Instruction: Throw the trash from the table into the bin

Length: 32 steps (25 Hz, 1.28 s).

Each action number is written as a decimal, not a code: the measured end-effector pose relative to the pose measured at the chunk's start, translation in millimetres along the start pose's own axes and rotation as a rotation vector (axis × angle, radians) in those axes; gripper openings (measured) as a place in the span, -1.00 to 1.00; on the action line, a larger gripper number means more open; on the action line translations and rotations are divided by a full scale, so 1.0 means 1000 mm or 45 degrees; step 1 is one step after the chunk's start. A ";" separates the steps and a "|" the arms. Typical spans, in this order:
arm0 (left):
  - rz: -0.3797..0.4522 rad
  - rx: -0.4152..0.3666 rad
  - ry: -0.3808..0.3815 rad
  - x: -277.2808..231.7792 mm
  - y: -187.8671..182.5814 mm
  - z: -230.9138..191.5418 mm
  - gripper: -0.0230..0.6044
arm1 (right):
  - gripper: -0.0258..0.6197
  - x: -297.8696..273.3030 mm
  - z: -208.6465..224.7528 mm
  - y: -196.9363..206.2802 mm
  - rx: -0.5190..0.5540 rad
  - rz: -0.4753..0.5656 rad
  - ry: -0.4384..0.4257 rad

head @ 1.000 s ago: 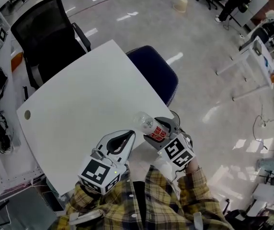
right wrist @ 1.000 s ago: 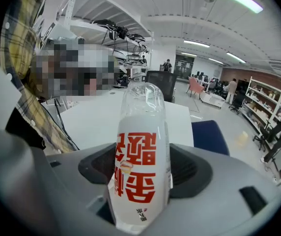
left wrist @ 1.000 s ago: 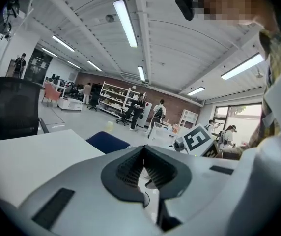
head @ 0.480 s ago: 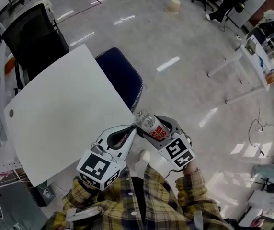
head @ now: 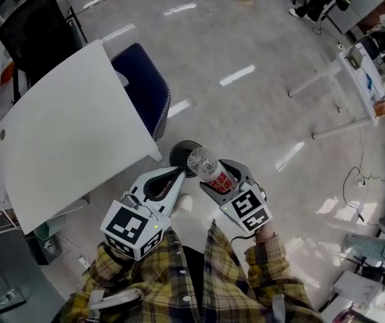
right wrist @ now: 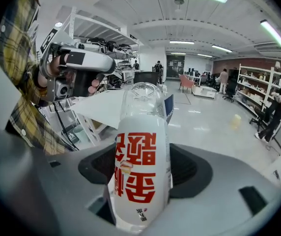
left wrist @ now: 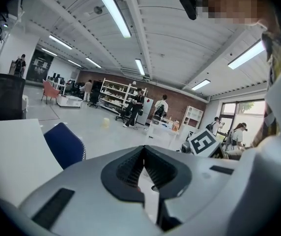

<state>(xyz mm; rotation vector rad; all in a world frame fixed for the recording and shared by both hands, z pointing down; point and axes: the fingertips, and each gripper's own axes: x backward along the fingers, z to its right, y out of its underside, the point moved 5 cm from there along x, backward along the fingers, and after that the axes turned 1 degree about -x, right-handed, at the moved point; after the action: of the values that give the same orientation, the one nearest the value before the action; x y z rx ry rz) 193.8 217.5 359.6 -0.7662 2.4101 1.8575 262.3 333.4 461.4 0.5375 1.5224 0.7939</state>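
Open-plan office with a glossy pale floor, viewed steeply from above. White worktop [head: 64,126] at left, with a blue chair [head: 142,86] against its far corner and a black office chair [head: 31,25] further back. Low in the middle, two grippers held side by side over the floor, off the worktop, above yellow plaid sleeves [head: 179,281]. Right gripper [head: 214,172] with jaws pinching a clear plastic bottle [right wrist: 139,171] around its white label with red characters, clear end pointing away from the person. Left gripper [left wrist: 144,149] with jaws pressed together at the tips, nothing between them. Dark round object [head: 179,155] on the floor just beyond both grippers, too small to identify.
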 end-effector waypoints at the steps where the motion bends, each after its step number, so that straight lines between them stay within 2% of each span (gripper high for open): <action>1: -0.015 0.001 0.004 0.000 0.003 0.001 -0.90 | 0.02 -0.002 0.000 0.003 -0.017 -0.002 -0.001; 11: -0.102 0.011 0.033 -0.013 0.033 -0.020 -0.90 | 0.02 -0.042 0.010 0.031 -0.192 -0.051 0.045; 16: -0.139 0.059 0.053 -0.027 0.060 -0.039 -0.90 | 0.02 -0.081 0.020 0.050 -0.232 -0.103 0.068; 22: -0.222 0.149 0.074 -0.042 0.107 -0.055 -0.90 | 0.02 -0.119 0.027 0.073 -0.322 -0.121 0.084; 28: -0.310 0.149 0.099 -0.075 0.164 -0.073 -0.90 | 0.03 -0.172 0.047 0.125 -0.433 -0.155 0.095; 32: -0.341 0.187 0.083 -0.092 0.208 -0.088 -0.90 | 0.03 -0.213 0.053 0.164 -0.470 -0.213 0.067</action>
<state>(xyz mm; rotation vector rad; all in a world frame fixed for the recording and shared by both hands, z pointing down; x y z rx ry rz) 221.3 208.7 601.6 -1.0893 2.3098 1.5626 320.2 292.0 726.0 0.1151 1.4034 0.9357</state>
